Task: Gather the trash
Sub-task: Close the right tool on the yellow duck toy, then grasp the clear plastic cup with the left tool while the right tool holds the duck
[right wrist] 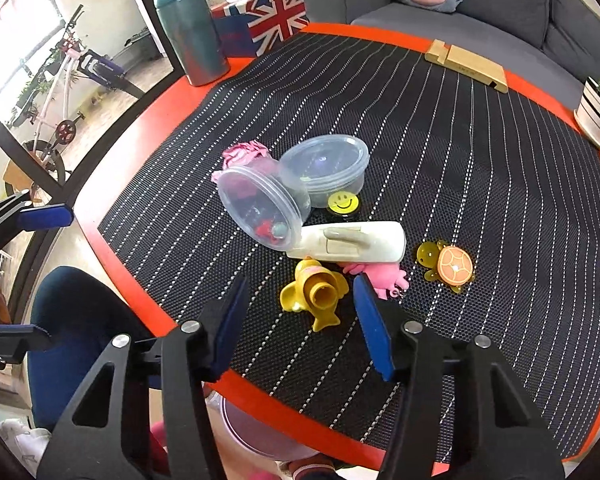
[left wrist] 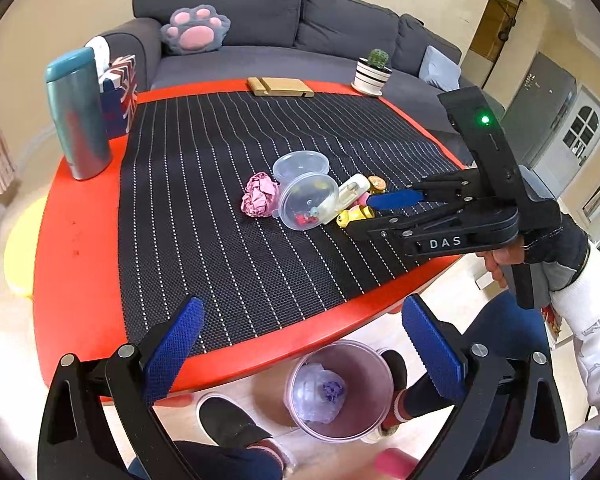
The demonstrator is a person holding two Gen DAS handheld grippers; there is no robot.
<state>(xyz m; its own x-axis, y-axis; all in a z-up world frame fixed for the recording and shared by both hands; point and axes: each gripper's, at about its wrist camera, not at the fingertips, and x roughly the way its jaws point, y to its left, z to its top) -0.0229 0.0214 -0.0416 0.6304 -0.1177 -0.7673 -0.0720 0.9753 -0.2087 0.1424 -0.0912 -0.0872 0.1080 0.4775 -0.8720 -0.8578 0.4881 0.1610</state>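
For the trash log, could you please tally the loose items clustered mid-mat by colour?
Clear: 2, tub and tipped tub
Pink: 2, paper ball, pink toy
Yellow: 2, yellow toy, smiley badge
White: 1, hook
Orange: 1, turtle
Total: 8

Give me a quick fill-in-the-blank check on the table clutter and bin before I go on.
The crumpled paper ball beside the clear tubs is ____ in colour.
The tipped clear tub leans on a ____ plastic hook.
The trash bin stands on the ____, below the red table's edge.
The badge next to the upright tub shows a ____ face.

Missing words: pink; white; floor; smiley
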